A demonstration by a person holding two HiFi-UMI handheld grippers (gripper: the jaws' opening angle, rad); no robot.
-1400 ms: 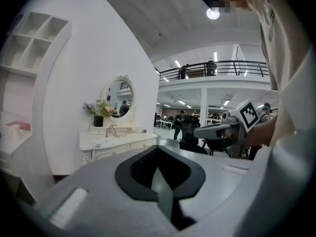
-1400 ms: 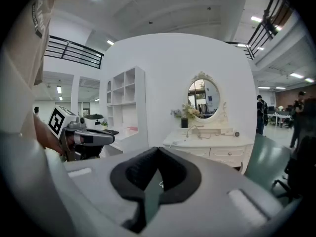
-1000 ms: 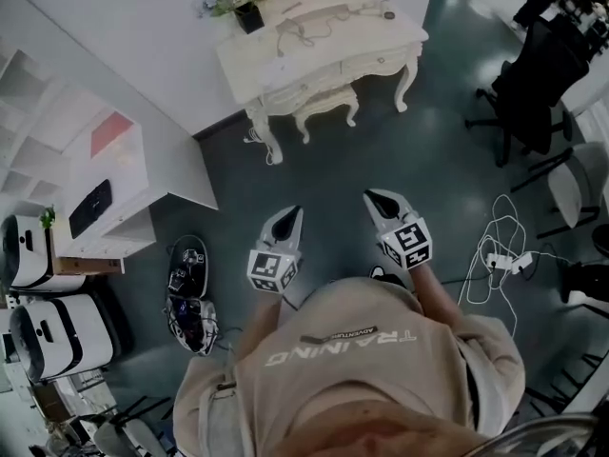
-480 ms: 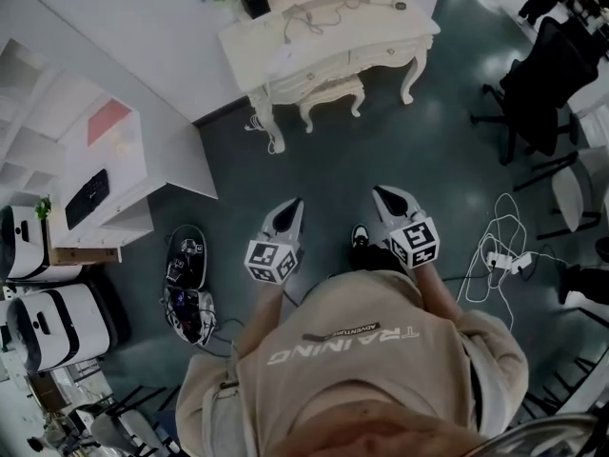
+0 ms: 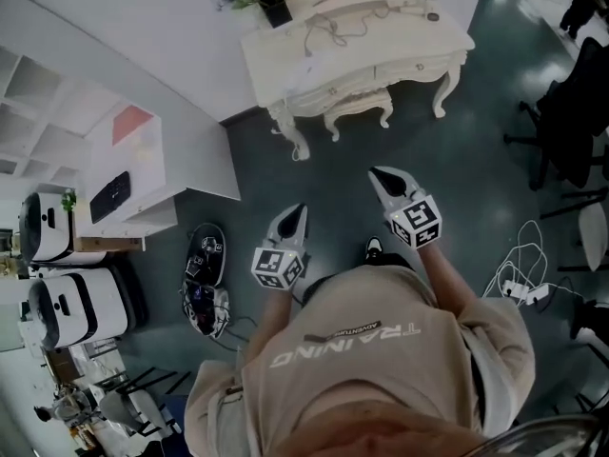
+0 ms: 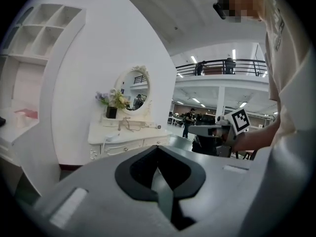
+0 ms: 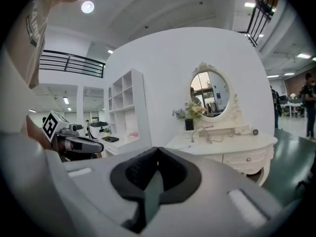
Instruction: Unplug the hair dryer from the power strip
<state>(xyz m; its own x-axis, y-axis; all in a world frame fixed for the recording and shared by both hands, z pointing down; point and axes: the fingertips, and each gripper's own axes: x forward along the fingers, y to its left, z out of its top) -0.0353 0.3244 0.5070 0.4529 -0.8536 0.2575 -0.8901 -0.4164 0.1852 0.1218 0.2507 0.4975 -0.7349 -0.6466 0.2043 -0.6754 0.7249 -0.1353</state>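
Note:
A white vanity table (image 5: 419,50) stands against the far wall. On its top lie a tangled cable (image 5: 335,29) and a long white object with a dark end (image 5: 428,13), possibly the hair dryer; I cannot make out a power strip there. My left gripper (image 5: 297,209) and right gripper (image 5: 378,173) are held out in front of the person, well short of the table, both shut and empty. In the left gripper view the jaws (image 6: 158,149) meet with nothing between them. The right gripper view shows the same (image 7: 157,149), with the table (image 7: 222,144) ahead to the right.
A stool (image 5: 357,112) sits under the table and a dark flower pot (image 5: 276,8) on its left end. White shelving (image 5: 124,169) stands at the left, shoes (image 5: 205,265) on the floor beside it. Loose white cables (image 5: 519,288) and office chairs (image 5: 580,141) are at the right.
The person has stepped toward the vanity table. Both grippers have moved forward with the body, the right one further ahead. Both stay shut and empty.

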